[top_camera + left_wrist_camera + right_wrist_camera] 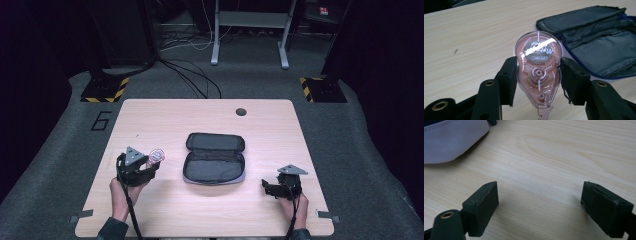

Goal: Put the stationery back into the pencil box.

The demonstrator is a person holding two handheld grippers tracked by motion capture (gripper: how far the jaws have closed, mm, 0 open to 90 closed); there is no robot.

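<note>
High view: left gripper (154, 162) grips a pink correction tape dispenser (157, 155) left of the open pencil case (215, 159) on the surface (150, 120); likely step is putting it in, so carry it level over the case rim before letting go. Left gripper view: jaws clamp the dispenser's (538, 72) flat sides, long axis along the jaws, round end pointing away, tip toward the camera. Right gripper view: right gripper (539, 205) jaws spread wide, empty, near the case (451, 140).

Overhead light is brightening the counter (210, 210); frame edges are falling into darkness. Glare is streaking the clear tape dispenser (537, 72). Soft shadows are sitting under the pouch (215, 157). Close jaws are looking slightly soft.
</note>
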